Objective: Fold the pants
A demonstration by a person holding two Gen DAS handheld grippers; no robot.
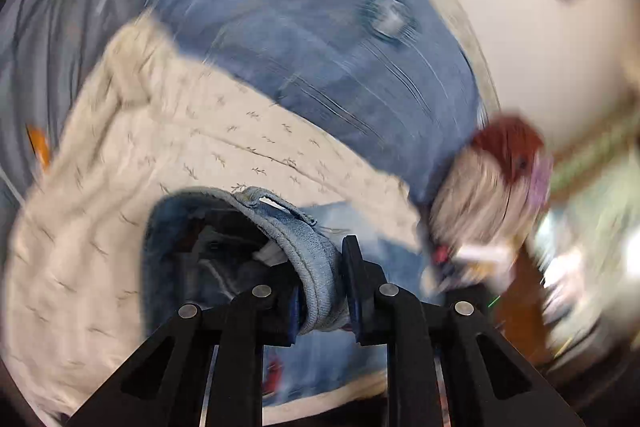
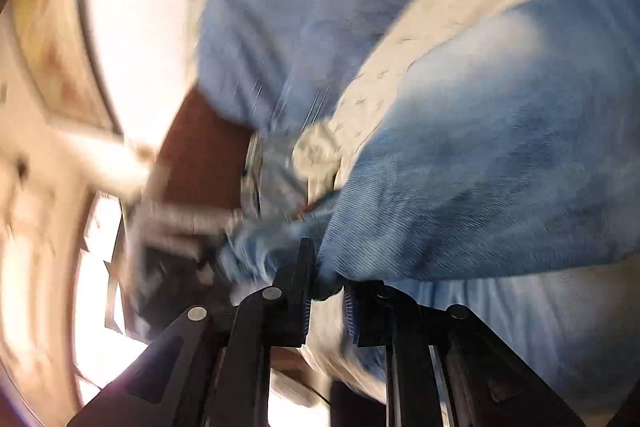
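Note:
The pants are blue denim jeans, spread over a cream bedcover with a small leaf print. My left gripper is shut on the jeans' waistband, which curls up between its black fingers, belt loop showing. In the right wrist view, my right gripper is shut on a bunched edge of the same jeans, the denim rising and spreading to the right. The far part of the jeans lies blurred beyond.
Both views are smeared by motion. A person's red-and-pale sleeve or hand shows at the right of the left wrist view. A white wall and a brown wooden piece lie past the bed's edge. An orange item sits far left.

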